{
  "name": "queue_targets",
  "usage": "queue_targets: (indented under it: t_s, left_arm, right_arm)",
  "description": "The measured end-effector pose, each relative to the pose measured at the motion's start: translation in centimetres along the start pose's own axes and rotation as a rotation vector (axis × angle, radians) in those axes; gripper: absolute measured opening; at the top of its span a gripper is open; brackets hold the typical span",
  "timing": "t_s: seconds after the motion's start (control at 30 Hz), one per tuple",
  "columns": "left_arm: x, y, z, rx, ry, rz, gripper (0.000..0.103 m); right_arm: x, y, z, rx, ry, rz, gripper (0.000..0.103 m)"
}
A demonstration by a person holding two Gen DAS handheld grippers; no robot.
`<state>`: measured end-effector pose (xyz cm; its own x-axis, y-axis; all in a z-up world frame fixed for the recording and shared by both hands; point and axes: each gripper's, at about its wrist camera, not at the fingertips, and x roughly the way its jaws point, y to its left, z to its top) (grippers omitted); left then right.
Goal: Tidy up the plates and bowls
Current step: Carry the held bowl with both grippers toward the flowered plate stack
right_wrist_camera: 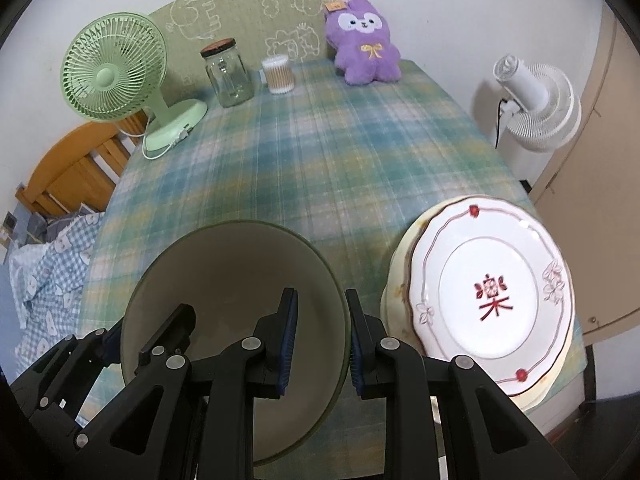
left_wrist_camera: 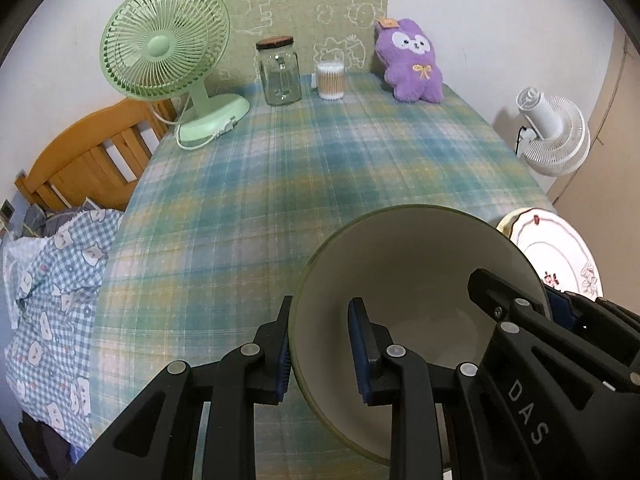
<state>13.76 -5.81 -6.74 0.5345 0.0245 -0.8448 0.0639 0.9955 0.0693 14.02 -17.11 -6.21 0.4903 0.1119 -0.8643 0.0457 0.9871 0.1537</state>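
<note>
A large green-rimmed bowl with a cream inside (left_wrist_camera: pixel 416 264) (right_wrist_camera: pixel 236 268) is held tilted above the plaid tablecloth. My left gripper (left_wrist_camera: pixel 320 344) straddles its left rim, one finger outside and one inside, with some gap to the inner pad. My right gripper (right_wrist_camera: pixel 320 340) straddles the opposite rim the same way and also shows in the left wrist view (left_wrist_camera: pixel 520 304). A stack of plates, topped by a white plate with a red character (right_wrist_camera: pixel 492 288) (left_wrist_camera: pixel 560 252), lies at the table's right front corner, right of the bowl.
At the table's far side stand a green desk fan (left_wrist_camera: pixel 164 52) (right_wrist_camera: pixel 112 76), a glass jar (left_wrist_camera: pixel 280 72) (right_wrist_camera: pixel 228 72), a cup of cotton swabs (left_wrist_camera: pixel 330 80), and a purple plush toy (left_wrist_camera: pixel 412 60) (right_wrist_camera: pixel 364 40). A wooden chair (left_wrist_camera: pixel 88 156) stands left, a white floor fan (right_wrist_camera: pixel 532 100) right.
</note>
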Motion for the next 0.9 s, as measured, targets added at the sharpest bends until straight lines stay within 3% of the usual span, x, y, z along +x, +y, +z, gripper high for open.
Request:
queue_targets:
  t_s: [0.37, 0.67, 0.9]
  left_arm:
    - [1.5, 0.6, -0.8, -0.039, 0.051, -0.039, 0.022]
    - [1.5, 0.4, -1.2, -0.035, 0.031, -0.029, 0.023]
    - [1.4, 0.6, -1.1, -0.035, 0.039, -0.056, 0.039]
  right_arm:
    - [0.7, 0.5, -0.5, -0.042, -0.01, -0.039, 0.026]
    - [0.8, 0.5, -0.7, -0.072, -0.007, -0.065, 0.026]
    - [0.7, 0.7, -0.4, -0.103, 0.021, -0.052, 0.026]
